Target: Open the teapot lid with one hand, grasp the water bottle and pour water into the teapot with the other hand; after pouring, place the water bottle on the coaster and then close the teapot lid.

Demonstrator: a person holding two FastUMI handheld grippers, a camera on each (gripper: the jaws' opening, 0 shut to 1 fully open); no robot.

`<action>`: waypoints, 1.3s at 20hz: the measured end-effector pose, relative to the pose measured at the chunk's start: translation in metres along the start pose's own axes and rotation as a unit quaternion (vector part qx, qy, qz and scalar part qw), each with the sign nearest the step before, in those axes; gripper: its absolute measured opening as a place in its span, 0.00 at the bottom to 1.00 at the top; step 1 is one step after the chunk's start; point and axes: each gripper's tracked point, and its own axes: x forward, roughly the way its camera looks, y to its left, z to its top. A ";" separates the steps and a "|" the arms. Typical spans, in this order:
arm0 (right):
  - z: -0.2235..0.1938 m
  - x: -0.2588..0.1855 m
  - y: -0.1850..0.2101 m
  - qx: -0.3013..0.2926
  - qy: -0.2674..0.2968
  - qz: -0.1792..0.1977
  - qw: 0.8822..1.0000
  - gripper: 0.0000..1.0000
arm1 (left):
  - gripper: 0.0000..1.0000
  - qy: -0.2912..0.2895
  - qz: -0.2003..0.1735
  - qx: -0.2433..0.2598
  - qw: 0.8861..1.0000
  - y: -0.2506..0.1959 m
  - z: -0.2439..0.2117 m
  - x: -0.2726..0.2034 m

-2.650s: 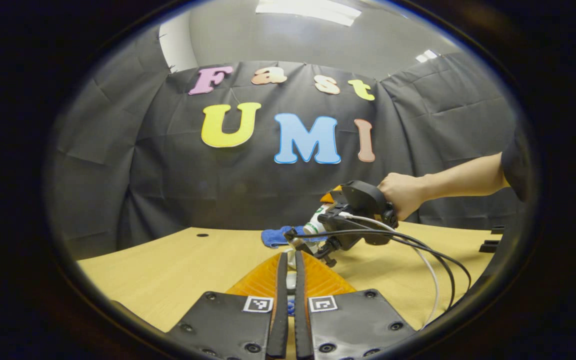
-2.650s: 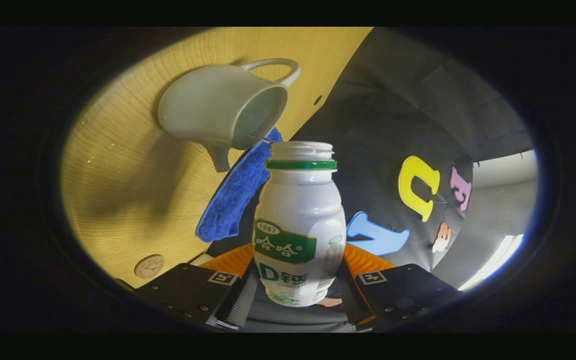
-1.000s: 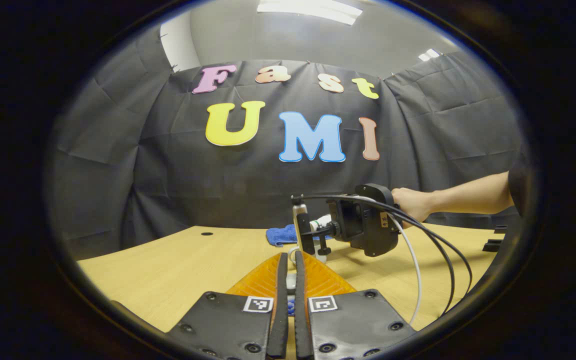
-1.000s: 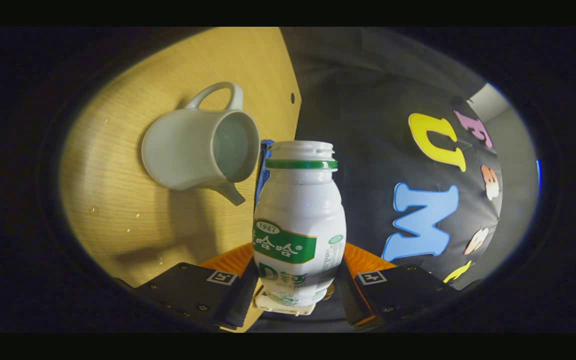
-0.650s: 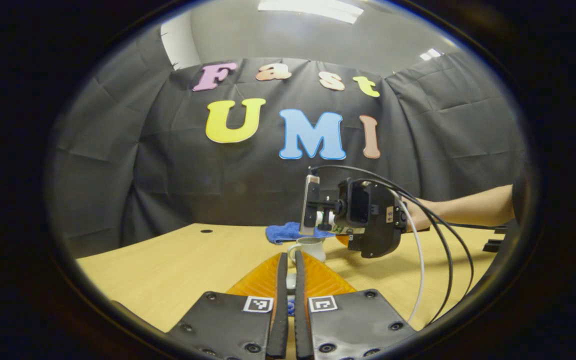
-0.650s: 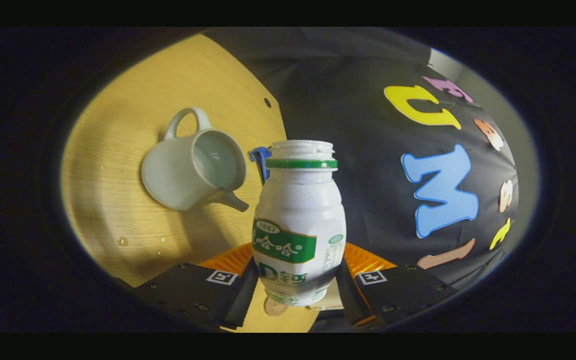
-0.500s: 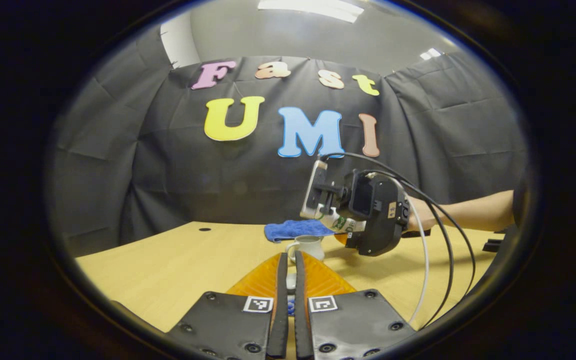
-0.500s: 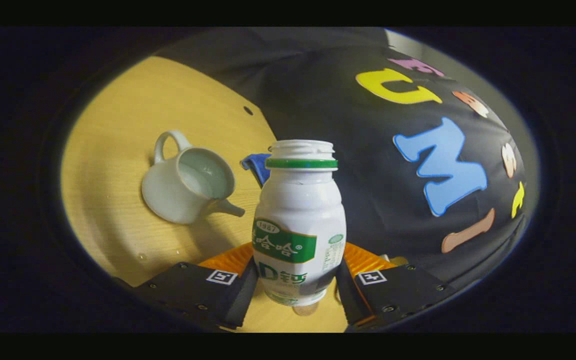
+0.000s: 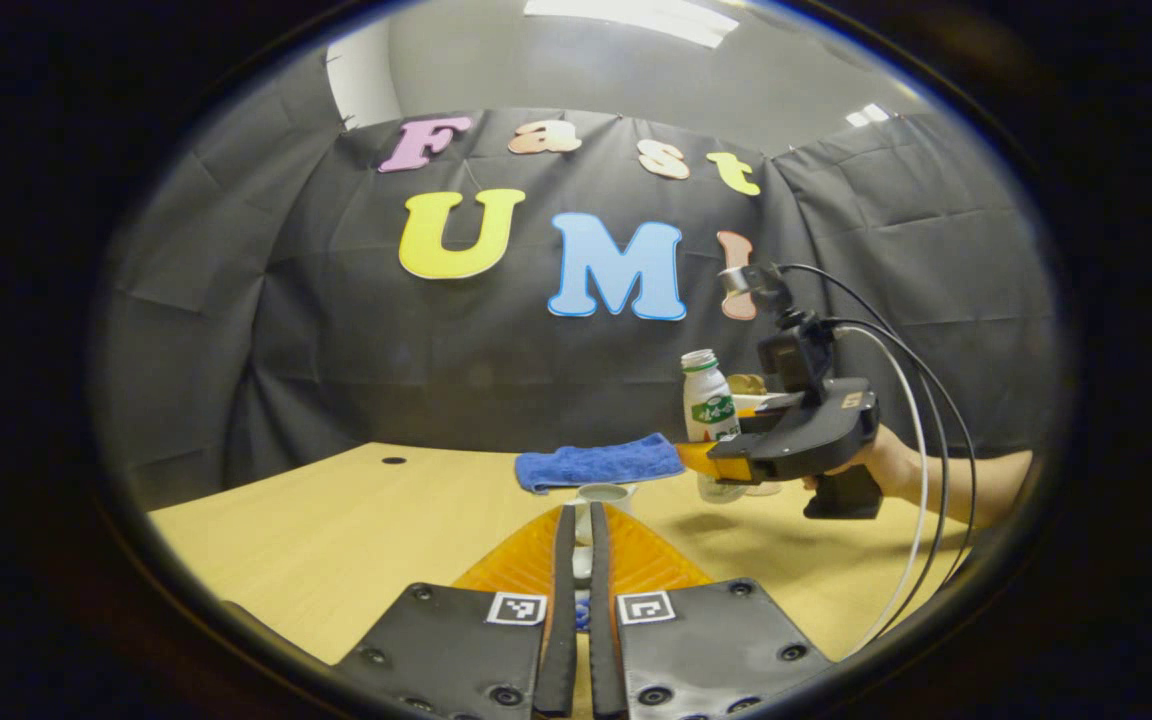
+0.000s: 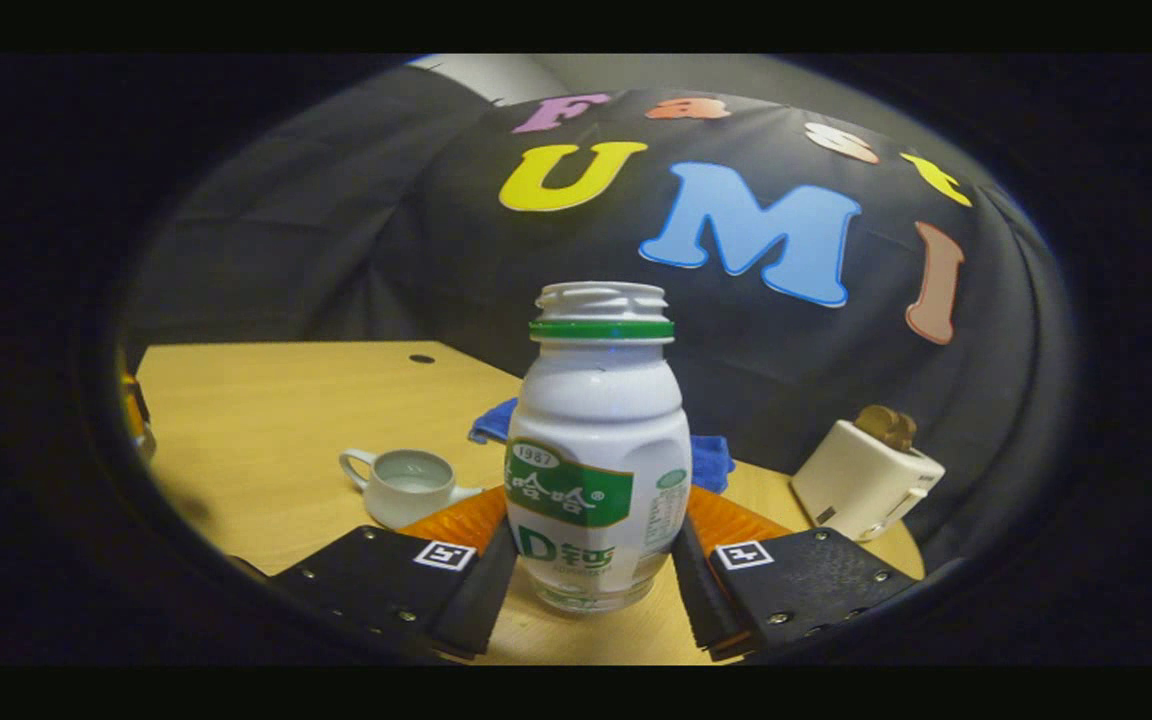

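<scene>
Pouring looked done: the right hand-held gripper (image 10: 591,590) clamped the upright bottle (image 10: 598,450) above the bench (image 10: 266,400), right of the open teapot (image 10: 406,485). Left hand-held gripper (image 9: 576,600) was nearly closed on something, probably the lid. Next up: finding the coaster.

Ceiling light (image 9: 626,18) overhead; sharp centre, fisheye-bent edges; right gripper view dimmer.
</scene>
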 end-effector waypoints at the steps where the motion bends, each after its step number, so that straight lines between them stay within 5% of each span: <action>1: 0.001 -0.003 -0.002 0.025 -0.008 0.002 1.000 0.72 | 0.12 0.001 0.001 0.000 1.000 0.000 0.002 0.005; 14: -0.013 -0.028 -0.070 0.110 -0.034 -0.057 0.992 0.72 | 0.12 -0.023 -0.025 -0.014 0.999 -0.017 0.032 0.128; 26: -0.014 -0.031 -0.098 0.148 -0.042 -0.072 0.985 0.72 | 0.12 0.024 -0.038 -0.034 0.998 -0.007 -0.007 0.231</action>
